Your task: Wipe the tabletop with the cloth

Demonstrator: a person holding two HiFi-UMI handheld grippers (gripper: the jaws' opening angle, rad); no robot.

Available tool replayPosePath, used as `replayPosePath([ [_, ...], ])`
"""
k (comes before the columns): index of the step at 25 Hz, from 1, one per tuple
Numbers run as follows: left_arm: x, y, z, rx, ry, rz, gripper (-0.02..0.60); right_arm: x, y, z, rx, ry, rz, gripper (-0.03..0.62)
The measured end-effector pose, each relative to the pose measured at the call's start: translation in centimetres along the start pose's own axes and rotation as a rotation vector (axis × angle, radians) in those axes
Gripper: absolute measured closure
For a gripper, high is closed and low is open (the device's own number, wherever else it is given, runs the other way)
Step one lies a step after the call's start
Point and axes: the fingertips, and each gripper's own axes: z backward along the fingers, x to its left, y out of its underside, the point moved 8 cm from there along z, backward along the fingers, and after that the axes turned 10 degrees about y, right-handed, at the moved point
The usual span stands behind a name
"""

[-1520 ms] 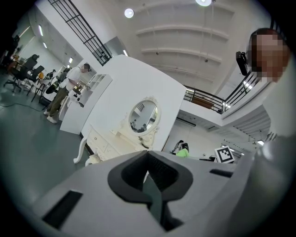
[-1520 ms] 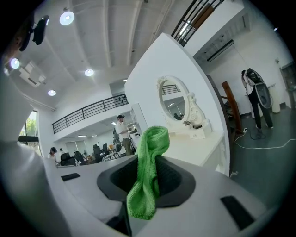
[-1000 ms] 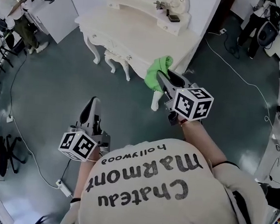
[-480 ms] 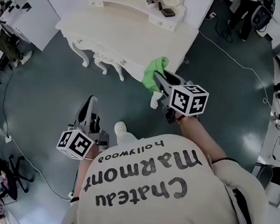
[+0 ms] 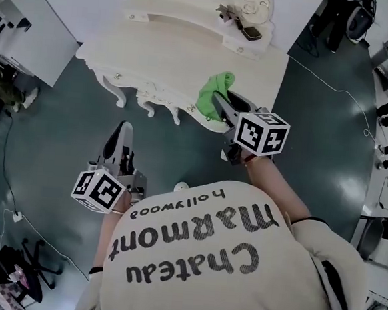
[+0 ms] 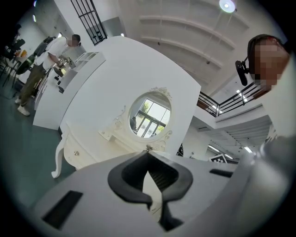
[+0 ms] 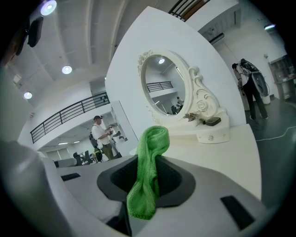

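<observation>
Bunched green cloth (image 5: 212, 93) just above the centre of the head view, over the front right edge of a cream dressing table's tabletop (image 5: 182, 56); contact with the top not clear. Clenched on it, the right gripper (image 5: 216, 100), its marker cube just right of centre. In the right gripper view, cloth clamped between the dark pads (image 7: 178, 179), one end standing up past the tips, the other drooping toward the camera.

At lower left of the head view, the left gripper (image 5: 123, 131), well apart from the table, over dark green floor (image 5: 49, 126). In the left gripper view, jaws closed tip to tip, nothing gripped, only a thin pale slit between the pads.

At upper centre of the right gripper view, an oval mirror (image 7: 164, 85) in a carved cream frame at the back of the table. Small dark object (image 5: 253, 34) on the shelf at its foot. Across the bottom of the head view, the person's pale printed shirt (image 5: 238, 268).
</observation>
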Motion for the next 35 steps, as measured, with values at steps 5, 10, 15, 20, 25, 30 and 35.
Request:
replayPosePath([
  [5,4.6,-3.4,0.0,0.010,-0.003,-0.009,0.574,3.2,-1.2,-3.6,-0.059,-0.049,-0.034,0.477],
  [10,8.7,-5.0,0.5,-0.032,0.012,0.023,0.574,4.4,-1.1,-6.7,-0.061,-0.037,-0.004,0.479],
  [15,12.1,-5.3,0.7,-0.038,-0.024,0.049,0.574,3.3,-0.6,-9.6,-0.025,0.048,0.001,0.477],
  [20,15.4,-5.8,0.1,-0.032,-0.071,0.070,0.574,1.6,-0.5,-13.3,0.015,0.119,-0.007,0.477],
  [25,19.2,-7.3,-1.0,-0.048,-0.110,0.107,0.574,-0.3,-0.9,-18.2,0.036,0.163,-0.031,0.477],
  [30,22.6,-9.3,-3.3,-0.048,-0.130,0.116,0.574,-2.5,-2.5,-22.8,0.050,0.253,-0.032,0.477],
  [35,25.2,-10.5,-6.7,-0.028,-0.115,0.135,0.574,-4.4,-3.9,-26.3,0.036,0.285,-0.079,0.477],
])
